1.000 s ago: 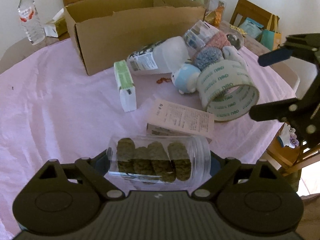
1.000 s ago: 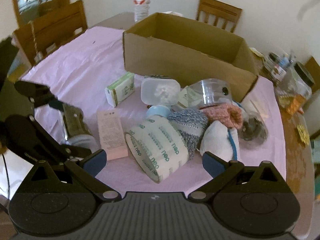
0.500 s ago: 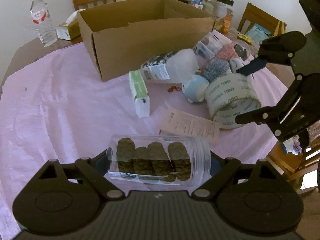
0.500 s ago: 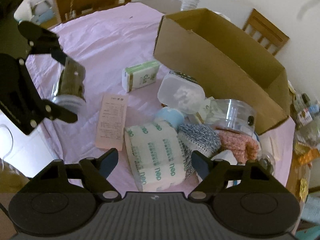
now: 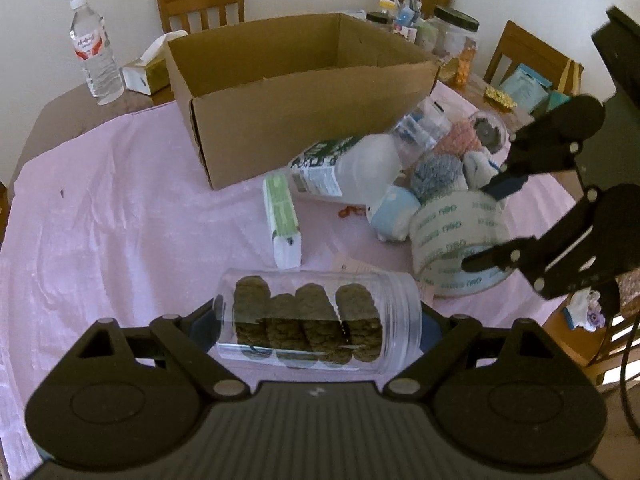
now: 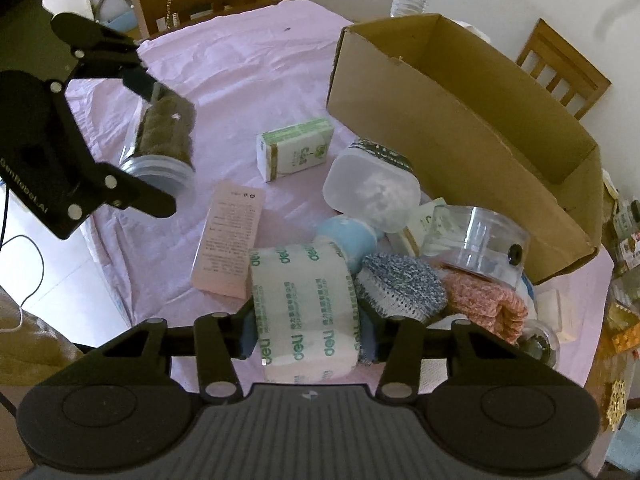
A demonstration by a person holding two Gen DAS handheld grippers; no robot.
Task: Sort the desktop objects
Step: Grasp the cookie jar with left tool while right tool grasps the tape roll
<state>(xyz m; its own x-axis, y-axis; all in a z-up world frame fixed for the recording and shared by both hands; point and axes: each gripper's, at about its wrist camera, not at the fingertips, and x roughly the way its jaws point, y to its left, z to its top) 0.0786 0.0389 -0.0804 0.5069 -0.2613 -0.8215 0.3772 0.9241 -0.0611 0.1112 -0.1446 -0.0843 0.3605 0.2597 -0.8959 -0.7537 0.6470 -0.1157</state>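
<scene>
My left gripper point(image 5: 318, 326) is shut on a clear jar of dark cookies point(image 5: 316, 320) and holds it sideways above the pink tablecloth; the jar also shows in the right wrist view point(image 6: 166, 140). My right gripper point(image 6: 306, 336) is shut on a big roll of clear tape point(image 6: 304, 304) with green print, also seen in the left wrist view point(image 5: 460, 240). An open cardboard box point(image 5: 304, 92) stands at the back of the table, empty as far as I see.
Loose on the cloth: a green-white carton point(image 6: 296, 148), a pink leaflet box point(image 6: 230, 240), a white plastic tub point(image 6: 372, 188), a blue plush point(image 6: 348, 240), knitted cloths point(image 6: 400, 288), a clear jar point(image 6: 476, 240). A water bottle point(image 5: 96, 64) and wooden chairs stand behind.
My right gripper has dropped onto the tape roll and closed on it. My left gripper has lifted the cookie jar and drawn back a little from the box.
</scene>
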